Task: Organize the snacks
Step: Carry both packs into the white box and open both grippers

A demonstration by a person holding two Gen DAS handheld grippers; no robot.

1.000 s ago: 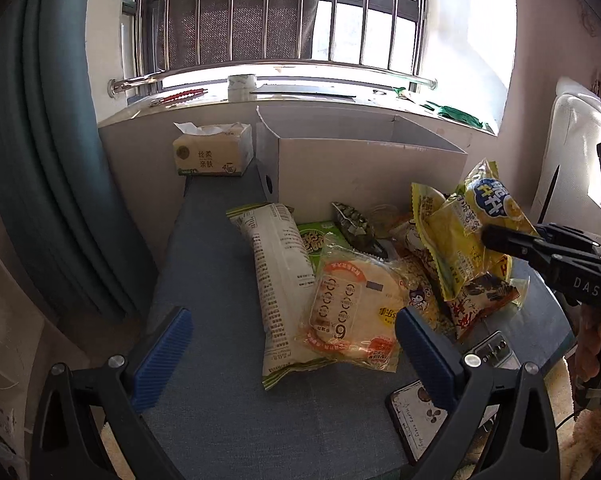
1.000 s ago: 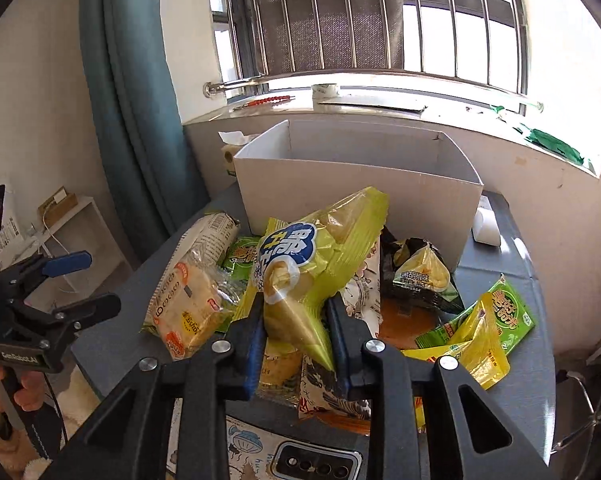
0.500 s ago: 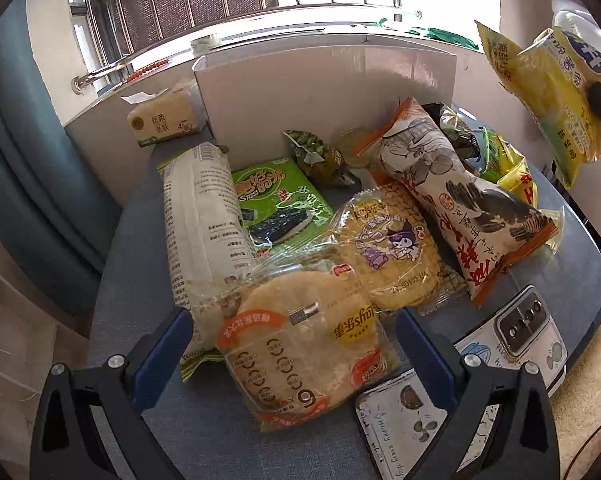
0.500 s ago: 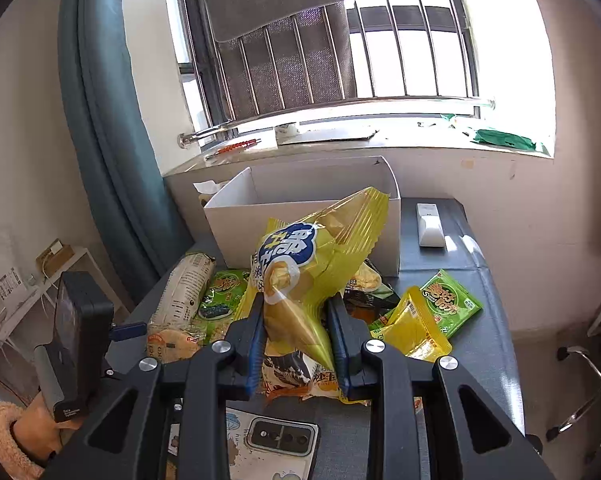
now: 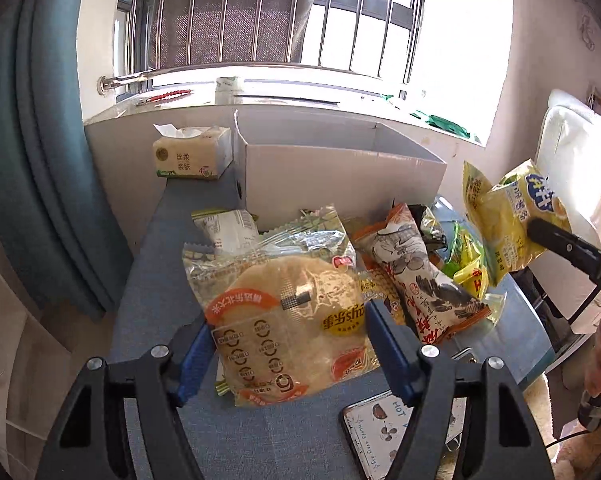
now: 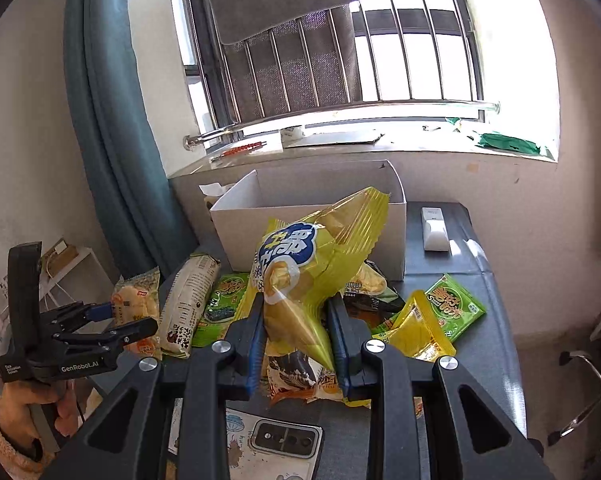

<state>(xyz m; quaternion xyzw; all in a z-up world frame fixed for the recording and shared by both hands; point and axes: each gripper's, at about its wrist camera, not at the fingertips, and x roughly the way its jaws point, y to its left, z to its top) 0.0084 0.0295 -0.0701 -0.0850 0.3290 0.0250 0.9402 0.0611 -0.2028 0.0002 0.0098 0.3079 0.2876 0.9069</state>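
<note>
A grey-blue table (image 5: 156,288) by the window carried an open white cardboard box (image 5: 340,176) at its far end, with loose snack packets heaped in front of it. The step in hand looked like gathering packets for that box: both tools were loaded and the next move would call for carrying each load over the box's near wall and letting go.

The right gripper (image 6: 296,340) was clamped tight on a yellow chip bag (image 6: 312,264), held clear above the pile. The left gripper (image 5: 286,344) had just been closing, its blue pads now pressing both sides of a round flatbread packet (image 5: 288,320), lifted off the table.

Readable writing: "GenRobot.AI" on the left tool's body, and "HOT" on a card near the table's front edge.
</note>
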